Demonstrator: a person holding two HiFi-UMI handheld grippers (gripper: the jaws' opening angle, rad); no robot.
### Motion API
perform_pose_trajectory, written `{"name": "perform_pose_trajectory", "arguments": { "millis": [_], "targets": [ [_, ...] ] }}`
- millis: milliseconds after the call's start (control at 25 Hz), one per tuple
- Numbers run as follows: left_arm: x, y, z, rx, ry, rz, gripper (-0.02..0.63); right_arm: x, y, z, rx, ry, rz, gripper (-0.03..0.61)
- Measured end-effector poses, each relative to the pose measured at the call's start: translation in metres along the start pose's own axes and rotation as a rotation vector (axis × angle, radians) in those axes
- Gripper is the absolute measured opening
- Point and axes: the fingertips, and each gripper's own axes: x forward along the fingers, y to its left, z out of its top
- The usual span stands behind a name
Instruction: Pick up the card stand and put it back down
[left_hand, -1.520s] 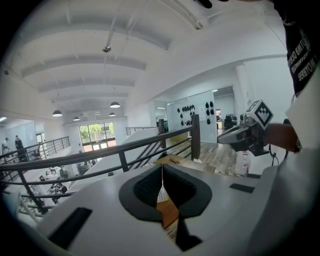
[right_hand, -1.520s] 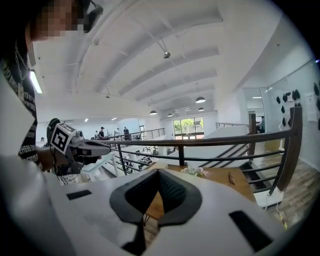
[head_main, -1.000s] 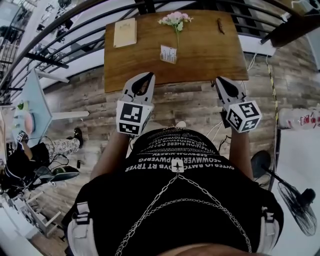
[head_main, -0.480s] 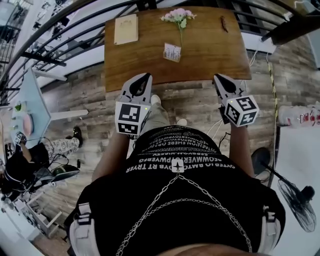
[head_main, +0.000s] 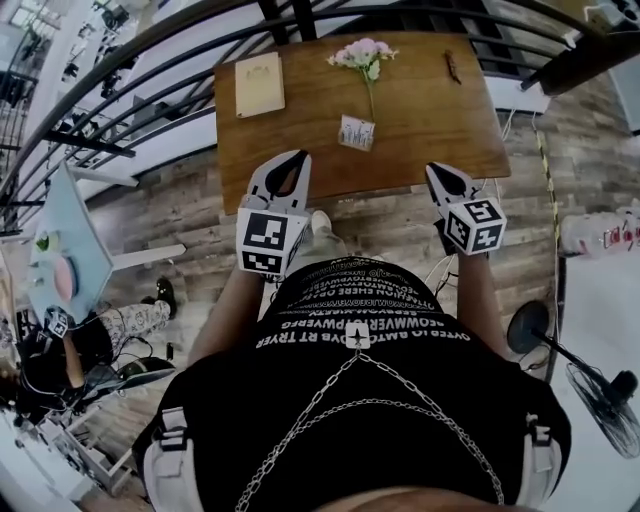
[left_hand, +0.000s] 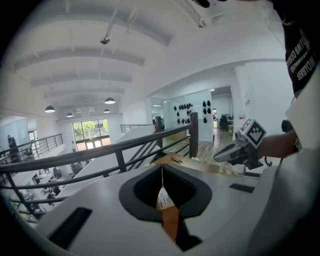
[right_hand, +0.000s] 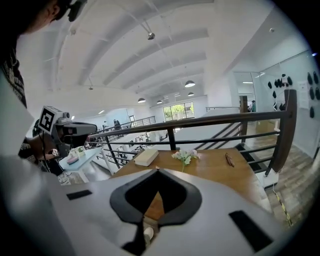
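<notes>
The card stand (head_main: 356, 132) is a small clear holder with a printed card, upright near the middle of the wooden table (head_main: 300, 150). In the left gripper view the card stand (left_hand: 164, 199) shows through the window between the jaws, some way ahead. My left gripper (head_main: 300, 156) hovers at the table's near edge, left of the stand, its tips together and empty. Over the near right edge, my right gripper (head_main: 433, 168) is shut on nothing. Both sets of tips also meet in their own views, left gripper (left_hand: 161, 166) and right gripper (right_hand: 157, 170).
A cream book (head_main: 259, 84) lies at the table's back left. A pink flower sprig (head_main: 365, 55) lies behind the stand and a small dark object (head_main: 453, 67) at the back right. A black railing (head_main: 150, 60) runs behind the table. A floor fan (head_main: 600, 400) stands at right.
The table has drawn closer. Both grippers now reach its near edge, where a second ago they hung over the floor in front of it. Both stay shut.
</notes>
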Motion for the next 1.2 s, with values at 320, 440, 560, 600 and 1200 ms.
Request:
{"name": "perform_pose_trajectory", "arguments": {
  "millis": [320,440,560,600,1200],
  "targets": [
    [0.026,0.028,-0.016,-0.006,0.037,-0.031,0.029,0.047,-0.004,-0.025,0.004,0.041,0.016,0.015],
    [0.038,0.036,-0.017,-0.016,0.050,-0.045,0.029,0.064,-0.014,-0.048,0.042,0.095,0.000,0.015],
    [0.050,0.045,-0.018,-0.028,0.064,-0.054,0.029,0.080,-0.021,-0.066,0.057,0.142,-0.006,0.015],
    [0.054,0.048,-0.019,-0.030,0.068,-0.056,0.029,0.086,-0.024,-0.071,0.056,0.148,-0.003,0.015],
    [0.074,0.088,-0.045,-0.046,0.134,-0.064,0.029,0.181,-0.029,-0.139,0.119,0.231,0.041,0.015]
  ]
}}
